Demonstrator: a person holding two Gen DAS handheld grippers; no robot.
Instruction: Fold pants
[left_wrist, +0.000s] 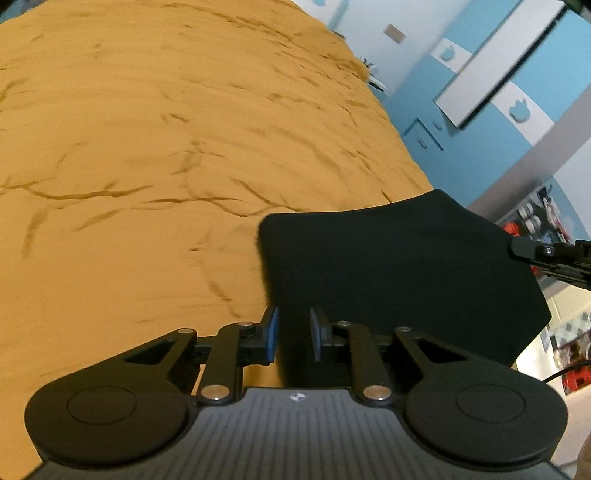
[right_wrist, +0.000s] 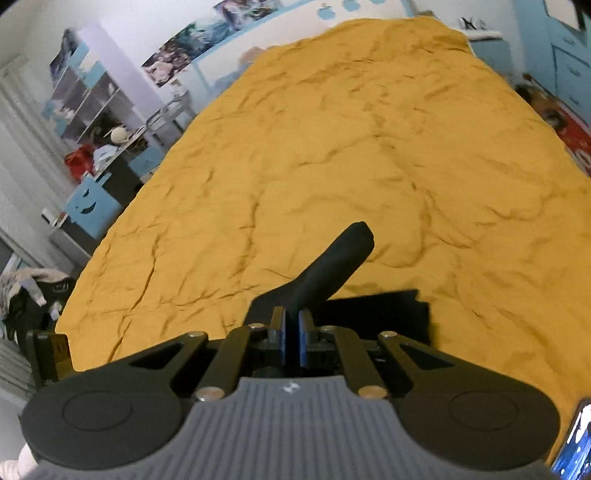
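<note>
The black fabric pants hang folded above the wrinkled mustard-yellow bedspread. The right gripper, angled downward, clenches a raised fold of them. The left gripper tilts down, pads apart either side of the cloth's edge, not pressing it.

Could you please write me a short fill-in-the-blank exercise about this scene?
1. The pants are ____ in colour.
2. The bed cover is ____ in colour.
3. The right gripper is ____ on the pants.
4. The fingers of the left gripper have ____ pads.

Missing words: black; yellow; shut; blue
</note>
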